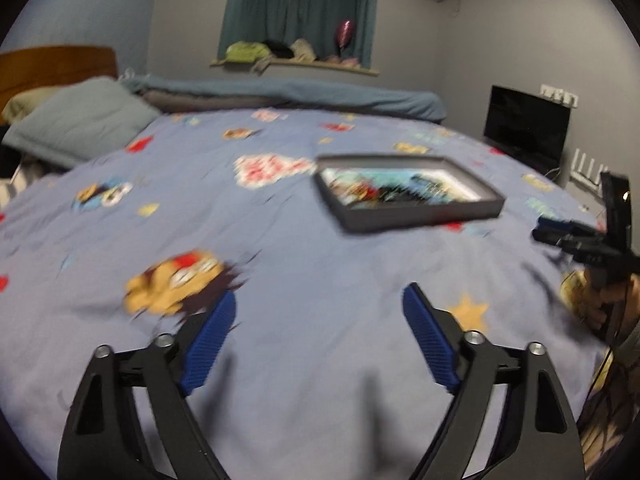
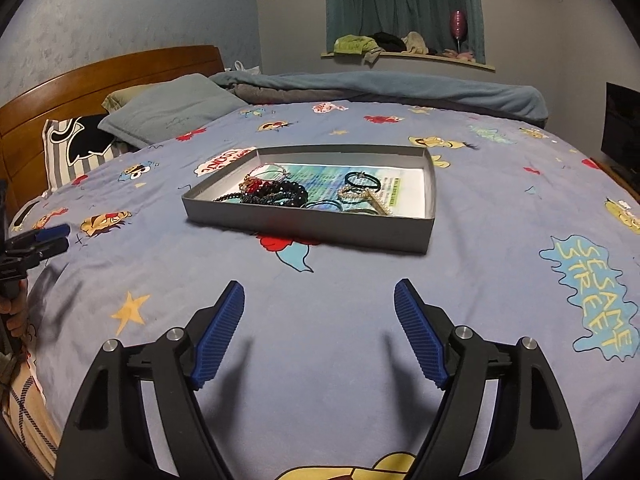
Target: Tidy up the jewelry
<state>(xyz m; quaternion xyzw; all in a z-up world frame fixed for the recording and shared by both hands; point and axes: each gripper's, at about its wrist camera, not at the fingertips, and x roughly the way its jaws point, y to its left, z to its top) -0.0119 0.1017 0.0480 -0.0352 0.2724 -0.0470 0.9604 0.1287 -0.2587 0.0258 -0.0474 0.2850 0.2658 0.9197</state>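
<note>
A shallow grey box lid (image 2: 304, 226) lies on the bed and serves as a tray. In it are dark beaded bracelets (image 2: 276, 194), a black hair tie (image 2: 362, 181) and a pale chain (image 2: 366, 199). The tray also shows, blurred, in the left wrist view (image 1: 416, 218). My right gripper (image 2: 319, 292) is open and empty, hovering over the sheet in front of the tray. My left gripper (image 1: 320, 300) is open and empty, over the sheet to the tray's near left. The right gripper shows at the right edge of the left wrist view (image 1: 560, 236).
A blue cartoon-print bedsheet (image 2: 500, 280) covers the bed. Pillows (image 2: 172, 108) and a wooden headboard (image 2: 80, 80) are at the far left, a rolled blanket (image 2: 400, 88) along the far side. A dark monitor (image 1: 526, 126) stands at the right, by the wall.
</note>
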